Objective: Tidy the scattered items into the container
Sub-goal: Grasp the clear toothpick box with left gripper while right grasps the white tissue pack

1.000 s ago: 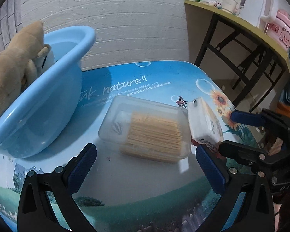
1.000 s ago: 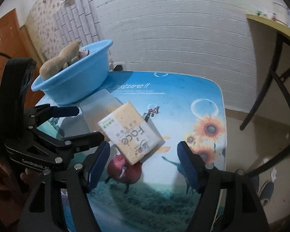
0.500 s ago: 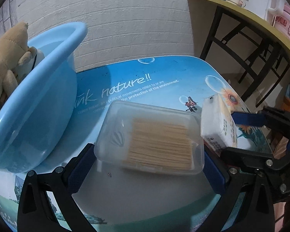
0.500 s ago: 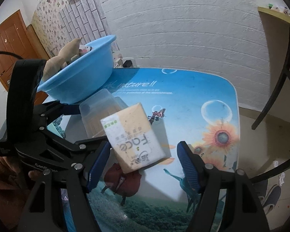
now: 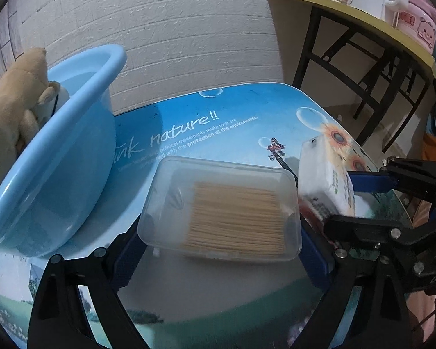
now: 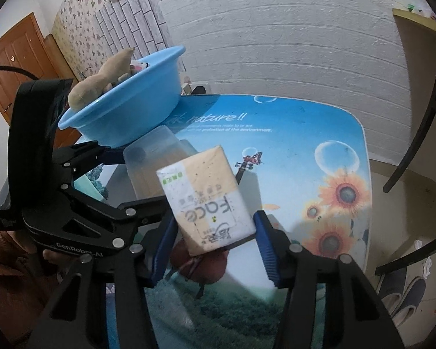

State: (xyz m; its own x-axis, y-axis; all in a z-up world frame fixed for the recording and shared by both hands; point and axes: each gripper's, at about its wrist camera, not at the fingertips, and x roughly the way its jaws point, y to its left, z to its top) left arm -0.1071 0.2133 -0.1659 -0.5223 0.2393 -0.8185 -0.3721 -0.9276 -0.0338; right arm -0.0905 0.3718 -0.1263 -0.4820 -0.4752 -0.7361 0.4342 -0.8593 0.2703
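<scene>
Left wrist view: your left claw [image 5: 218, 247] has just been closing round the clear toothpick box [image 5: 221, 212]; whether its pads touch yet I cannot tell.
Basin [image 5: 55, 157]: up-left of that claw.
Right wrist view: your right claw [image 6: 213, 245], just closing, brackets the tissue pack [image 6: 207, 200]; contact unclear.
Next: probably clamp, lift, carry to basin [image 6: 130, 101].

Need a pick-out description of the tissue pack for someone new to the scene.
On the sky-print table, right of the blue basin, lies a clear toothpick box. Beside it, between the right gripper's closing pads, is the tissue pack: opaque, white-and-beige, printed "face".
</scene>
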